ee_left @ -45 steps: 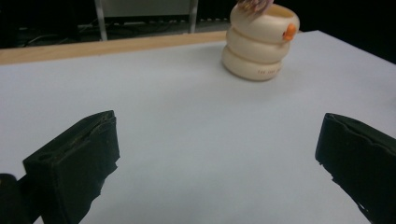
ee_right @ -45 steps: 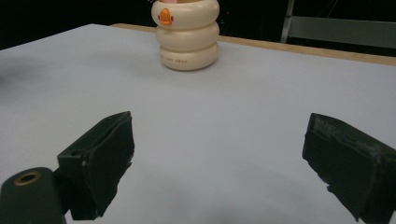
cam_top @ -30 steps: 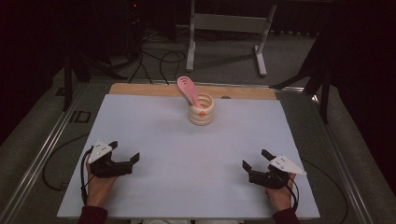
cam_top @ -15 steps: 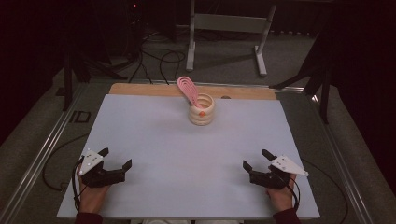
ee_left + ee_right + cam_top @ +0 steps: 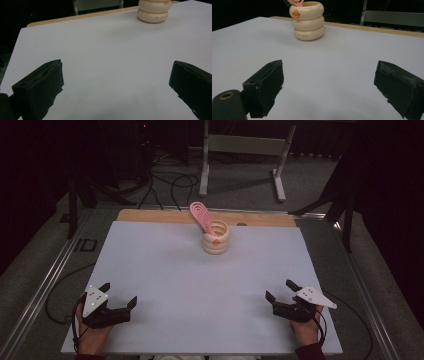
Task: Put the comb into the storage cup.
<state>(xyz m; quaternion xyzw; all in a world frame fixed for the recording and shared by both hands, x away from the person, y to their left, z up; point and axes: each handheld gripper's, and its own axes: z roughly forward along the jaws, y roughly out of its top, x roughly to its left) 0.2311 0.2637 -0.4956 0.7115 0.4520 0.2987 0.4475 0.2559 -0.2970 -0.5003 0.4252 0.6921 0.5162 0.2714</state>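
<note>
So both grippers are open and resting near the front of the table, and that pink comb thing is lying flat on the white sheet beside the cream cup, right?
Not quite. The pink comb is not lying flat beside the cream cup; it stands in the cup, leaning out over the rim, as the high view shows. The rest holds: the left gripper and right gripper are open near the front edge.

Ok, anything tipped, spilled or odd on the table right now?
Nothing stands out. The cream holder stands upright near the far edge of the table, with the pink scoop leaning out of it. Both the left gripper and right gripper are open and holding nothing.
</note>
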